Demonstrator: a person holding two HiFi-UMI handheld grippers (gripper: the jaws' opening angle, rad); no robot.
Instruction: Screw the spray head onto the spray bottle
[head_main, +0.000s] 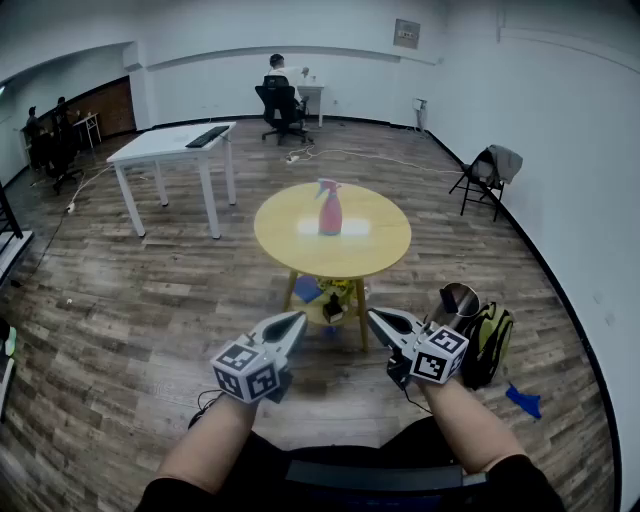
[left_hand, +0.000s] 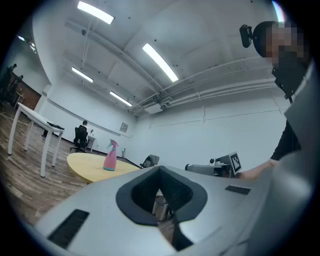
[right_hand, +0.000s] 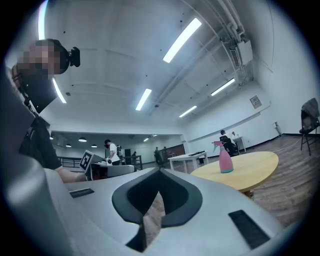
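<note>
Head view: spray bottle (head_main: 329, 208) stands on round yellow table (head_main: 285, 240).

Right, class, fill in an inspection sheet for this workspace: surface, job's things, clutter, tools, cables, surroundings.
Surface: round yellow table, holding only the spray bottle.
Job's things: spray bottle upright mid-table, spray head on top; tightness cannot be told.
Clutter: small items under the tabletop; metal bin and backpack beside it.
Tools: left tool and right tool both shut, empty, short of the table.
Cables: floor cable beyond the table.
Surroundings: white desk, seated person, folding chair.
</note>
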